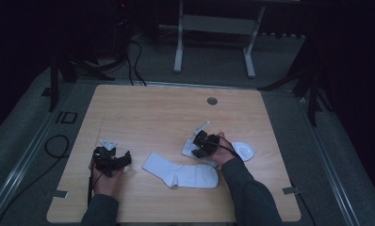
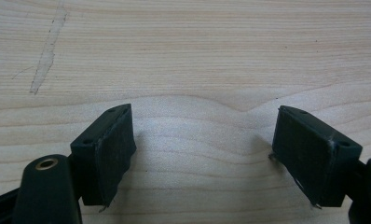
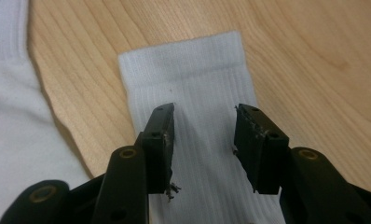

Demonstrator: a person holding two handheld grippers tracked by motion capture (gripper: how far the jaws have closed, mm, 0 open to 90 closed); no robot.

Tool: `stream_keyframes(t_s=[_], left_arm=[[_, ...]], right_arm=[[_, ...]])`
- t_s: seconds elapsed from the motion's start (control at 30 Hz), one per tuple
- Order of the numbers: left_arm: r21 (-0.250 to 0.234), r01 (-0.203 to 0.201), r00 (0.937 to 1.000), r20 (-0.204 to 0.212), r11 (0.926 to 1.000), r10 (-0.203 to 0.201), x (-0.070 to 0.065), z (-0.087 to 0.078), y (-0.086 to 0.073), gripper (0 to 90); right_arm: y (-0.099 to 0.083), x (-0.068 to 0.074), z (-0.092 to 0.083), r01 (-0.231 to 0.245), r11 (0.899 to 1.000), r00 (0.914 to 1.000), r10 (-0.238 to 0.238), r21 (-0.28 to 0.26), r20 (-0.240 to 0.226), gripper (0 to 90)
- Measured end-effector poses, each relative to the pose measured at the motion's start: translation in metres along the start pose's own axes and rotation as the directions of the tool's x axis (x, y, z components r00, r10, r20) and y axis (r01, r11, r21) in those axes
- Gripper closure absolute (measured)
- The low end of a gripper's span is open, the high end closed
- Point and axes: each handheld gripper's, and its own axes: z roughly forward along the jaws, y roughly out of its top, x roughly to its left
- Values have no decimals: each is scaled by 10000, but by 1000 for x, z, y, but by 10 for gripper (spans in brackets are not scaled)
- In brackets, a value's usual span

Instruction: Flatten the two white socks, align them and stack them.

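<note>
The right hand-held gripper (image 3: 203, 140) hangs over the ribbed cuff end of a white sock (image 3: 193, 74) that lies flat on the bench (image 1: 148, 117). Its jaws stand partly apart and do not press the cloth. A second sock (image 1: 181, 172) lies between both hands. The left hand-held gripper (image 2: 202, 149) is wide and empty, over bare wood.

My high view: fixed above near edge, facing forward and down, whole bench (image 1: 148, 108) framed from afar. Left tool view: close over bare wood. Right tool view: close over sock cuff (image 3: 193, 70), which my high view shares.
</note>
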Motion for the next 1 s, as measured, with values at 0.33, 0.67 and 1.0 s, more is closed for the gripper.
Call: stream_keyframes(t_s=[0.33,0.67,1.0], left_arm=[[-18,-24,10000,12,10000,24,0,0,0,209],[-28,-10,10000,13,10000,11,0,0,0,209],[-42,-5,10000,12,10000,5,0,0,0,209]], right_arm=[[-3,-5,2,-564,9980,9979,554,-302,-327,818],[3,-4,-13,-682,9957,9976,686,-620,39,837],[27,7,-79,-110,9748,9996,166,-2230,232,836]])
